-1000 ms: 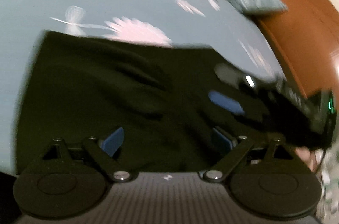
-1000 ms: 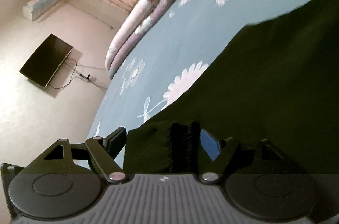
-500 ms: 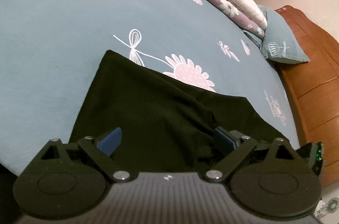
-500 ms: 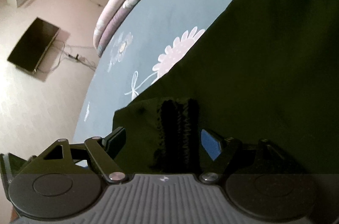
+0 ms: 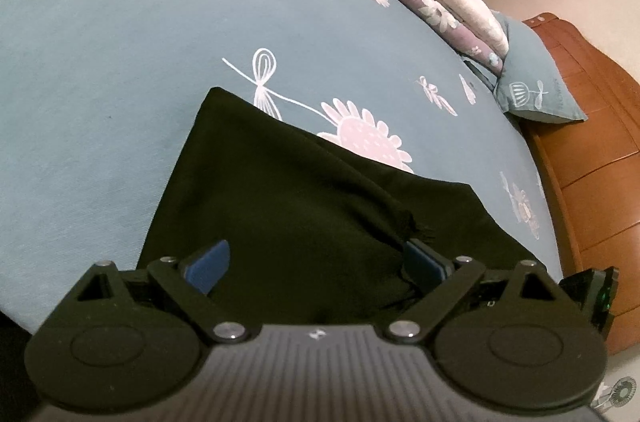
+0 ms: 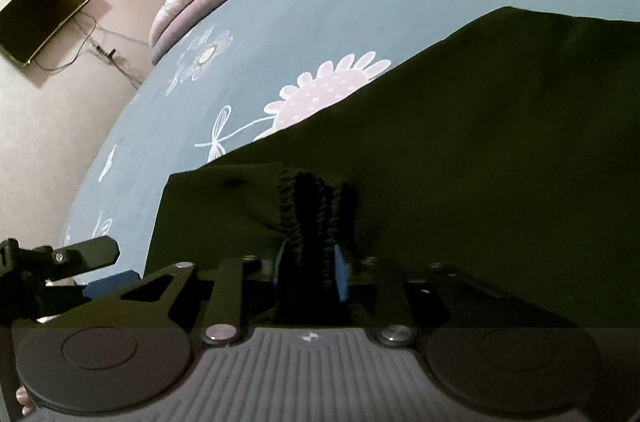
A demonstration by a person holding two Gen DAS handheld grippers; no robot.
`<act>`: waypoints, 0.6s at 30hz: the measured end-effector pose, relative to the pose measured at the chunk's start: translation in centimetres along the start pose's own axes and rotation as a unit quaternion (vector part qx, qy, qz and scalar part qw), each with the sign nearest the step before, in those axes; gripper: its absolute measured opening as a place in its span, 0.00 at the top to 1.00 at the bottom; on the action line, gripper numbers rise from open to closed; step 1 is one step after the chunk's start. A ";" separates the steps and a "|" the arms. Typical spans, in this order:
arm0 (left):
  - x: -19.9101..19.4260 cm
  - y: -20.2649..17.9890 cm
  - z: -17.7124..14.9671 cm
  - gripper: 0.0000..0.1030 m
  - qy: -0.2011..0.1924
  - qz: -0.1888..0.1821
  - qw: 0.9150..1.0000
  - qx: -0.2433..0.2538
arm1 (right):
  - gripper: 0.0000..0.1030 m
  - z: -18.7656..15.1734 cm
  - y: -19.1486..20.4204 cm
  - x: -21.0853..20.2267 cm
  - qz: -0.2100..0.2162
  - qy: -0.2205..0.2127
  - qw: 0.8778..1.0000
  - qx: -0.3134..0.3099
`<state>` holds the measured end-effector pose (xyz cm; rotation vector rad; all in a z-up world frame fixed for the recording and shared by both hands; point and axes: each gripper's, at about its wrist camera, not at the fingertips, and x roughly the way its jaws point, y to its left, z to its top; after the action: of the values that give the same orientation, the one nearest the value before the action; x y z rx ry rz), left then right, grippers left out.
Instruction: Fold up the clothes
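Closing just now, right gripper (image 6: 310, 272) clamps the black garment's (image 6: 460, 162) gathered waistband; left gripper (image 5: 316, 262) gapes.

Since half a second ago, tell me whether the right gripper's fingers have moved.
Yes. The right gripper has just closed inward onto the black garment's gathered edge; its hinge pins show the fingers drawn together.

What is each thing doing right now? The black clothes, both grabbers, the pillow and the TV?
Black fabric garment: lying on the blue flowered bedsheet, partly folded, one bunched edge pinched.
Right gripper: jaws have just been closing, now shut on the garment's bunched edge.
Left gripper: open, garment between its blue pads, not pinched.
Blue-grey pillow: resting against the wooden headboard.
Wall-mounted flat television: screen dark.
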<state>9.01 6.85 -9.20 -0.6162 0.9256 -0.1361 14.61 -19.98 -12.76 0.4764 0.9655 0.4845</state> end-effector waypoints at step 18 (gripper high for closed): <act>0.5 0.3 0.3 0.09 0.020 -0.013 1.000 -0.002 | 0.65 0.8 -2.0 -3.0 -0.055 -0.024 0.998 0.019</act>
<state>9.54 7.07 -9.59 -0.6307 0.9575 -0.1716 14.22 -23.46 -11.52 0.4639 0.9510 0.3549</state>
